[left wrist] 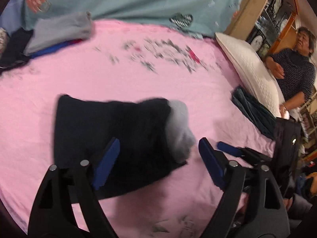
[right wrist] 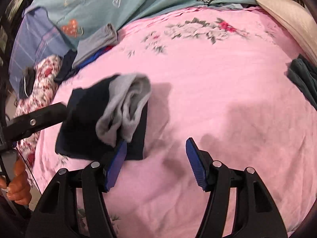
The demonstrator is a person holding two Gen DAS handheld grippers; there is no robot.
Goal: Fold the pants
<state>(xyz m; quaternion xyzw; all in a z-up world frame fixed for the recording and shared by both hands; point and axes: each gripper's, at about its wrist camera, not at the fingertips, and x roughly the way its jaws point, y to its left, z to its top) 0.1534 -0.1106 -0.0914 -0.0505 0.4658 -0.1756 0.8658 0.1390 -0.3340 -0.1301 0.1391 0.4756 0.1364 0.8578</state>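
Observation:
The dark navy pants (left wrist: pixel 103 130) lie folded into a compact rectangle on the pink bed sheet (left wrist: pixel 138 75), with their grey waistband (left wrist: pixel 179 127) bunched on top at the right end. They also show in the right wrist view (right wrist: pixel 83 123), with the grey waistband (right wrist: pixel 124 107) on top. My left gripper (left wrist: pixel 158 150) is open and empty, hovering just above the pants' near edge. My right gripper (right wrist: pixel 156 148) is open and empty, just right of the pants over the sheet; it also shows in the left wrist view (left wrist: pixel 229 148).
A pile of folded clothes with a grey piece on top (left wrist: pixel 61 31) lies at the far left. A teal quilt (left wrist: pixel 138 2) covers the back of the bed. A white pillow (left wrist: pixel 249 67) and a dark green garment (left wrist: pixel 253 111) lie at the right, where a person (left wrist: pixel 295 73) stands.

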